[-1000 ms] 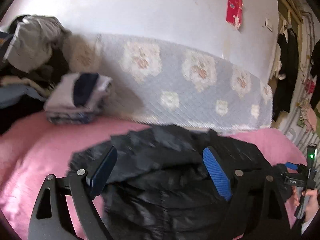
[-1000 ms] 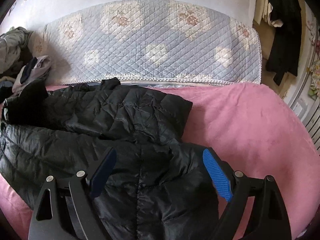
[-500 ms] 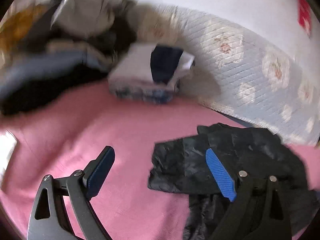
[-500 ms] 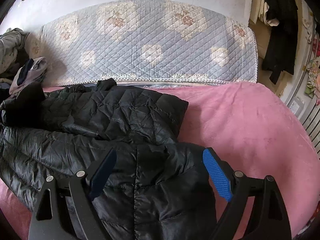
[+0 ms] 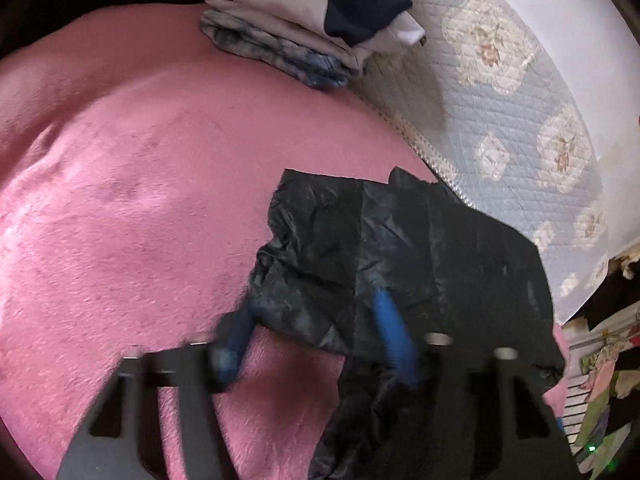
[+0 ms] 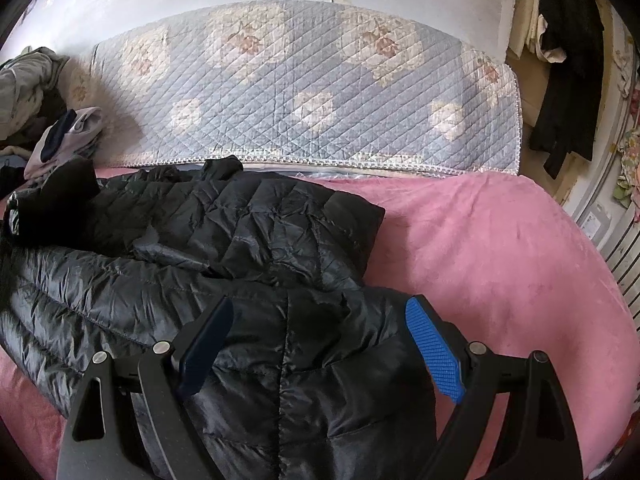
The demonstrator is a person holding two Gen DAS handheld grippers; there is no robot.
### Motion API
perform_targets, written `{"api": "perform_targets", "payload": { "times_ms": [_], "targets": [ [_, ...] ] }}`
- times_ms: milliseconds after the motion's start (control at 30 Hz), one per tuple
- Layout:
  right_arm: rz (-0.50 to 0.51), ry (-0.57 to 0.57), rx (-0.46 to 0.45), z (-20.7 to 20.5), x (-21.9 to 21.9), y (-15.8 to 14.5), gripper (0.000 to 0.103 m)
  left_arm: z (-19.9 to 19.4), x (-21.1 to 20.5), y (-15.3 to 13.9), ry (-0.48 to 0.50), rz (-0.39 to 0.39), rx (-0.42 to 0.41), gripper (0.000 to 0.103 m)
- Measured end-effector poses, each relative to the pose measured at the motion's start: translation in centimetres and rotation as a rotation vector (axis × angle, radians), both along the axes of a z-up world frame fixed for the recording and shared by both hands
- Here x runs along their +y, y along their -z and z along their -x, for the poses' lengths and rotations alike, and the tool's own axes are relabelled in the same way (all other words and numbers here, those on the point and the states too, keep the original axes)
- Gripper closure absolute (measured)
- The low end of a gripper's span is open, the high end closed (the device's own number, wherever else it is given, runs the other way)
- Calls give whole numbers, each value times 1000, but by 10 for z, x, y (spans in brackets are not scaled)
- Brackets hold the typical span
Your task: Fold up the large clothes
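A black puffer jacket [image 5: 360,248] lies on the pink blanket [image 5: 140,200] covering the bed. My left gripper [image 5: 316,320] points down at the jacket's left corner. Its jaws are closing, blurred by motion, with the bunched fabric between the blue pads and touching both. In the right wrist view the jacket [image 6: 240,240] spreads across the left and middle of the bed. My right gripper [image 6: 320,312] hovers over the jacket's near part with its jaws open wide, and nothing is pinched between its pads.
A stack of folded clothes [image 5: 312,28] sits at the back of the bed, against a quilted floral cover [image 6: 320,88]. A heap of loose clothes [image 6: 28,80] lies at the far left. Dark garments [image 6: 568,60] hang at the right. Pink blanket [image 6: 500,260] lies bare right of the jacket.
My left gripper swung left and down to the jacket's left corner, rolled, and its jaws narrowed around the fabric. The right gripper stayed still and open.
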State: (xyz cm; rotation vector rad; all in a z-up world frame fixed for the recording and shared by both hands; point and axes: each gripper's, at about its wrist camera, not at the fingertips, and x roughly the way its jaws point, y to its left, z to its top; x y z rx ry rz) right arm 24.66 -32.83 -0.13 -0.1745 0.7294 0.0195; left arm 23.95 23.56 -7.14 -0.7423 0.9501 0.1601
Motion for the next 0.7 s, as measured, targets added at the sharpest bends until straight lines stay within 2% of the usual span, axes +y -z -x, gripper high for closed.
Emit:
{"api": "perform_targets", "payload": {
  "times_ms": [33,67,133,167,200,267,333,433,533,700],
  "targets": [
    [2,-6,-7,1,1,-1,13,-1,-1,0,7,-1,-24,90],
    [5,-8,-16,3,2,-2,13,-1,-2,-1,11,25,-71,95],
    [13,-2,-26,3,2,-2,13,0,-6,-12,11,54,-156,96],
    [14,1,-25,2,2,-2,13,1,-12,-23,33,39,-217,97],
    [10,6,-18,1,1,-2,13,3,-21,-37,65,-2,-274,97],
    [-17,9,-15,0,-3,-4,13,11,-48,-67,138,-134,-387,97],
    [-58,13,-22,0,-8,-9,13,17,-77,-91,200,-208,-465,97],
    [-73,35,-49,1,-17,-15,13,16,-120,-121,283,-230,-536,97],
    [-84,48,-40,0,-26,-13,13,5,-165,-143,368,-194,-581,97],
    [-132,93,-38,-1,-47,-15,13,-14,-256,-165,528,-193,-638,97]
  ]
}}
